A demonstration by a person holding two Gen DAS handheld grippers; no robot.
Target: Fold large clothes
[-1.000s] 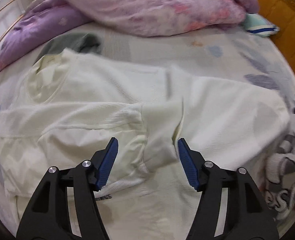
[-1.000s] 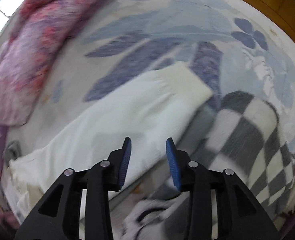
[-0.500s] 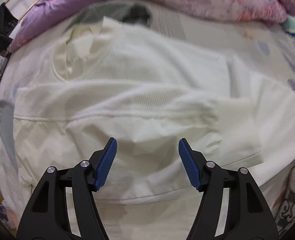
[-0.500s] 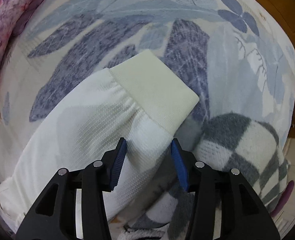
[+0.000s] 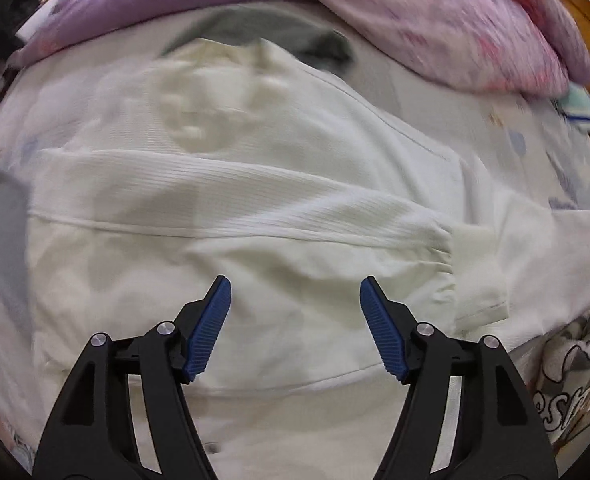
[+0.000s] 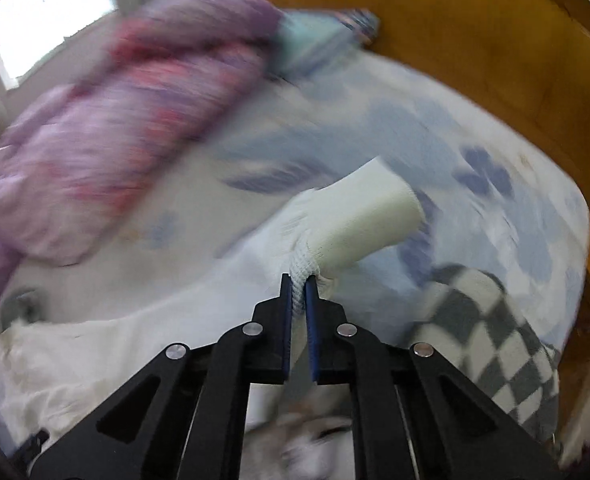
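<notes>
The white sweater (image 5: 255, 208) lay spread on the bed (image 6: 495, 216). My left hand-held gripper (image 5: 295, 320) hovered wide above its body. My right hand-held gripper (image 6: 299, 280), jaws just closed, pinched its sleeve (image 6: 359, 224) behind the cuff.

bed with a pale sheet printed in blue-grey leaves (image 6: 375, 128) has a big white ribbed long-sleeve top (image 5: 255, 200) spread on it; pink-purple floral quilt (image 5: 435, 12) bunched behind, grey-white checked blanket (image 6: 495, 340) beside
</notes>
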